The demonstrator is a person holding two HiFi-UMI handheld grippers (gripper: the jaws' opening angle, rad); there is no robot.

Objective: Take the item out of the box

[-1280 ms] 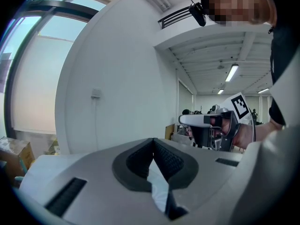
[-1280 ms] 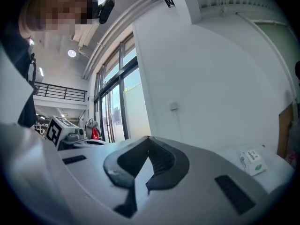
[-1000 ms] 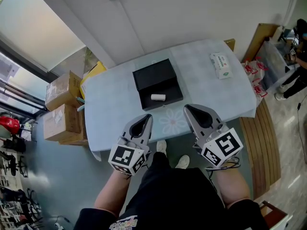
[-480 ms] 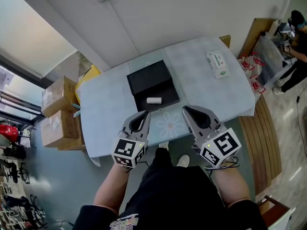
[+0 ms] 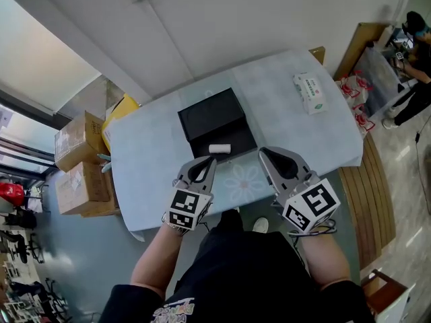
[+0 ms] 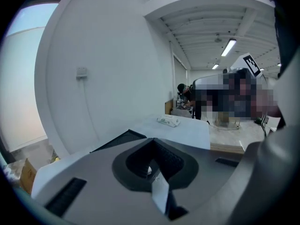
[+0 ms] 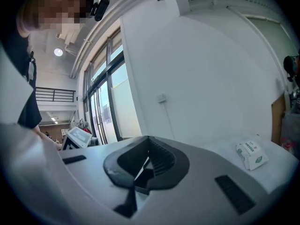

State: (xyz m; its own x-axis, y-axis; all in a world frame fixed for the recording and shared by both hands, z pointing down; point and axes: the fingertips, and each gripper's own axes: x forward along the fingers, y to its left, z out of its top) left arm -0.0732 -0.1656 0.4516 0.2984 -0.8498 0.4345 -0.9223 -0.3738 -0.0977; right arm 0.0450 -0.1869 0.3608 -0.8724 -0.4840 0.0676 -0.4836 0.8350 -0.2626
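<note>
An open black box (image 5: 213,116) lies on the pale blue table (image 5: 148,160), its raised lid toward the wall. A small white cylinder (image 5: 219,149) rests in its near tray. My left gripper (image 5: 207,159) hovers just in front of the box's near edge, jaws shut and empty, tips pointing at the cylinder. The right gripper (image 5: 266,153) hangs beside it, right of the box, over the table's front edge, also shut on nothing. In the left gripper view the box (image 6: 119,140) shows as a dark edge beyond the shut jaws.
A white-and-green tissue pack (image 5: 309,91) (image 7: 251,154) lies at the table's far right. Cardboard boxes (image 5: 82,157) and a yellow bag (image 5: 121,110) sit on the floor left of the table. A wooden bench (image 5: 374,200) runs along the right. A person works at the far right.
Both grippers moved forward toward the table; the left one came down close to the box's near edge. Jaws stayed shut. The cylinder has not moved.
</note>
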